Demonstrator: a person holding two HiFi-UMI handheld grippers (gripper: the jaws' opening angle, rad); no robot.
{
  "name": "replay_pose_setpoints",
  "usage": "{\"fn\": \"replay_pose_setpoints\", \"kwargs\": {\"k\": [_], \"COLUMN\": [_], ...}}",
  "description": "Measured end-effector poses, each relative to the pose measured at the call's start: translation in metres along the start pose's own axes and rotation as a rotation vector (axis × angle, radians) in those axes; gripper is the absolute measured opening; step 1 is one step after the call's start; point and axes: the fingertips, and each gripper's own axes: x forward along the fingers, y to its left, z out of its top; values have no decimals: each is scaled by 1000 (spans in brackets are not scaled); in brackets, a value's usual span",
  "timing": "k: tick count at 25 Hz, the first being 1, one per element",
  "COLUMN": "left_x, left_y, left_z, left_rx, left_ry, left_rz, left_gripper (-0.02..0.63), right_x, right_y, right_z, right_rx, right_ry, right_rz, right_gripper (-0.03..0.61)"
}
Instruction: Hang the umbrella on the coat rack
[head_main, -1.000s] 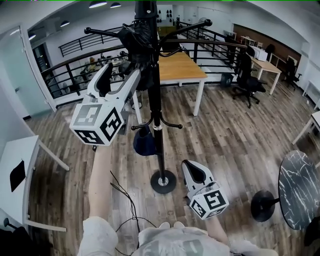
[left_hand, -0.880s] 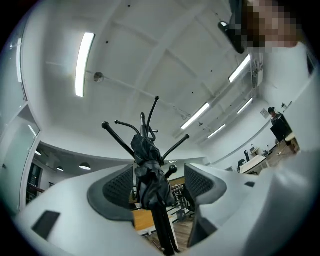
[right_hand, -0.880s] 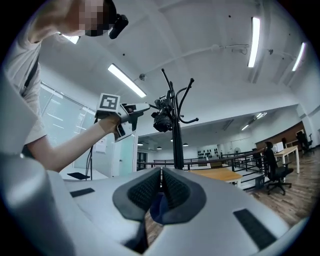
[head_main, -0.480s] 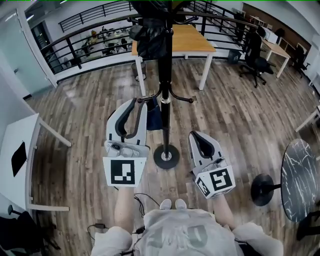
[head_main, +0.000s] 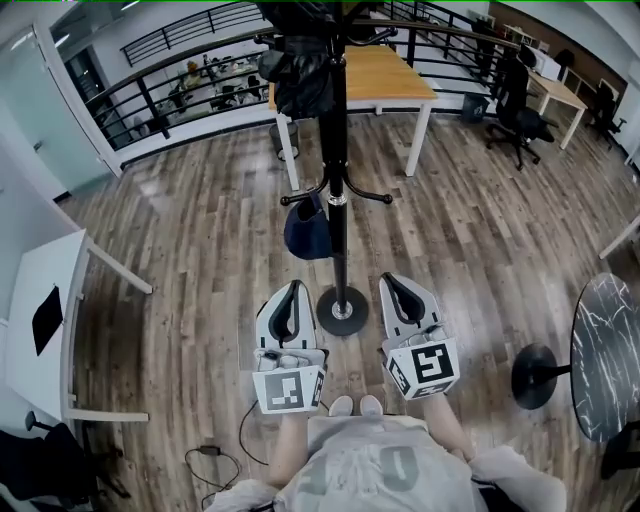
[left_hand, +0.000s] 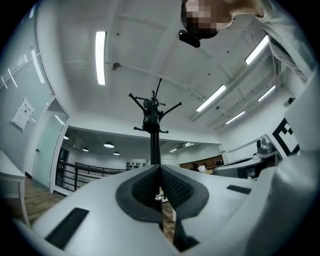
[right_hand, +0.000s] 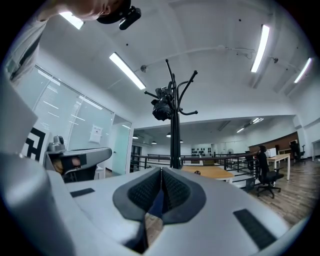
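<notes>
The black umbrella (head_main: 300, 75) hangs lengthwise beside the pole from an upper hook of the rack (head_main: 338, 200), high above both claws, left (head_main: 292, 288) and right (head_main: 394, 282), which flank its base with jaws pressed together, empty, the left on the umbrella's side.

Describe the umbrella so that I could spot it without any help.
Find the tall black coat rack standing on the wood floor before the wooden table. High up, among its top hooks and left of the pole in the head view, hangs the folded umbrella. It is black and bunched, unlike the dark blue item dangling from a low hook.
</notes>
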Motion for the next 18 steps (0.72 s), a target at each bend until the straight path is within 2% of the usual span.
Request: {"fn": "replay_pose_setpoints", "kwargs": {"k": [5, 18], "left_x": [-4, -5], "left_y": [5, 5], "left_z": [-6, -5], "left_rx": [10, 51], "left_ry": [23, 48], "left_rz": [12, 4], "left_gripper": [26, 26], "right_x": [-4, -10], "right_y": [4, 4], "right_z": [-16, -21], "right_rx": [0, 37], "right_ry": [36, 40], "right_rz": [3, -9], "right_gripper": [31, 31]}}
